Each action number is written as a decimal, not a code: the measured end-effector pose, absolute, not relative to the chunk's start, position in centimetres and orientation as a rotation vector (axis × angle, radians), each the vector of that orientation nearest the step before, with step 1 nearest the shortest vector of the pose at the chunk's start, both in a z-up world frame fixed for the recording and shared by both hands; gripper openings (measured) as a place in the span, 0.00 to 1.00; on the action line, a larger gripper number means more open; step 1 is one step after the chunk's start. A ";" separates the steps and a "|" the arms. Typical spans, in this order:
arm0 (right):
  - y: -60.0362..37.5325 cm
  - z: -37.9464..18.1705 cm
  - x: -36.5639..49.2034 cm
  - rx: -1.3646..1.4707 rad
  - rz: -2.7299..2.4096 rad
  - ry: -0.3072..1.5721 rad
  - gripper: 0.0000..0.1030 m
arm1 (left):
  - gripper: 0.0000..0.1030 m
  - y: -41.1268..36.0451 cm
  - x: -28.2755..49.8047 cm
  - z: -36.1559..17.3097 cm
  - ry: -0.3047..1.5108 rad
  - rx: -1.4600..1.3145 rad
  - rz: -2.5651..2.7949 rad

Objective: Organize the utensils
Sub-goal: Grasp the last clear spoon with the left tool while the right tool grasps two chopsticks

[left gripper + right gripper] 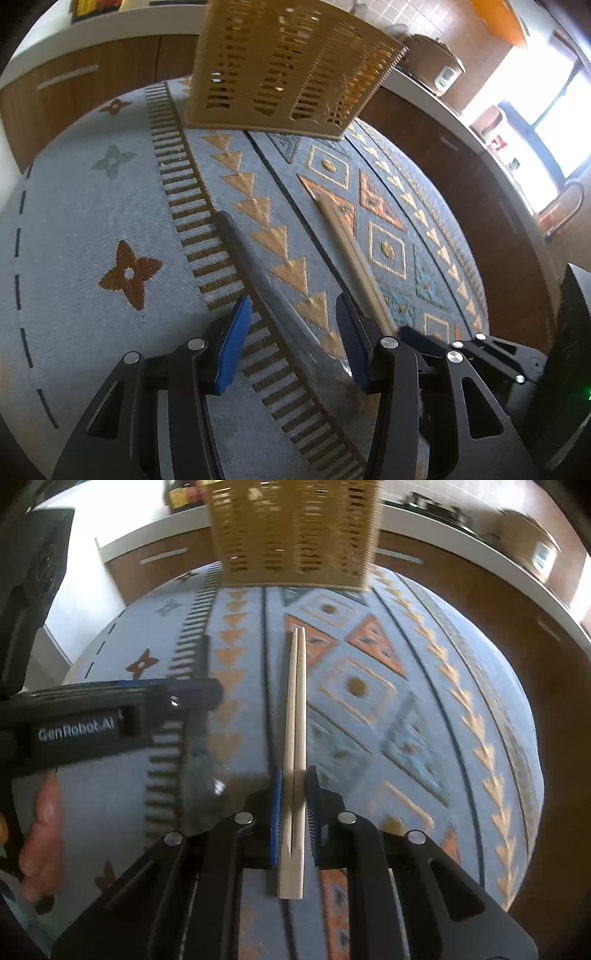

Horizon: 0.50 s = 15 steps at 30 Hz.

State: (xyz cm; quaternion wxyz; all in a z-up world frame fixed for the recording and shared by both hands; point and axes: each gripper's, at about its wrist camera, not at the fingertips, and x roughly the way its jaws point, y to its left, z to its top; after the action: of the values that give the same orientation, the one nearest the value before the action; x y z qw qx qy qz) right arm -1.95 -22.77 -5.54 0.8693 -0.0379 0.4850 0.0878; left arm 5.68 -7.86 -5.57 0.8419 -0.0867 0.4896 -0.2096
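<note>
Our right tool (pixel 293 808) has clamped the chopsticks (pixel 295 709) for lifting toward the basket (pixel 295 535) ahead; our left tool (pixel 291 332) straddles the knife (pixel 258 273), half-open, unpinched.

A patterned blue-grey cloth (pixel 110 229) with orange triangles, diamonds and brown four-petal motifs covers the bench. Behind it, from nine o'clock round to three o'clock, run brown wooden cabinets (pixel 74 96) with pale bar handles, under a white countertop (pixel 122 26). At one o'clock the wall (pixel 417 18) is faced with small brownish tiles. A bright window (pixel 546 136) at three o'clock floods that side with daylight. At two o'clock a brown cooker-like appliance (pixel 436 62) stands on the countertop.
</note>
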 end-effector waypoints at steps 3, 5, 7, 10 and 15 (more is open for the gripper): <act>-24.8 -5.6 -2.7 -0.020 0.167 1.018 0.10 | 0.55 -8.9 5.2 -5.4 1.045 -0.134 -0.443; -25.8 -5.3 -3.7 0.007 0.151 1.018 0.10 | 0.55 -10.2 4.4 -5.3 1.034 -0.049 -0.421; -26.0 -5.4 -3.8 0.040 0.155 1.020 0.10 | 0.55 -11.2 3.7 -5.4 1.013 0.023 -0.397; -26.2 -5.5 -4.2 0.065 0.150 1.022 0.10 | 0.30 -11.7 3.0 -5.6 0.965 0.117 -0.367; -26.4 -5.4 -4.5 0.082 0.145 1.035 0.10 | 0.15 -9.0 3.0 -5.5 0.974 0.110 -0.462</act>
State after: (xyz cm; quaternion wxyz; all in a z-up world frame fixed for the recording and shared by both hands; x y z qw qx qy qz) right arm -4.50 -26.36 -5.44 0.8657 0.0392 0.4941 0.0692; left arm 2.96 -9.03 -5.47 0.8568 0.0523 0.4635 -0.2197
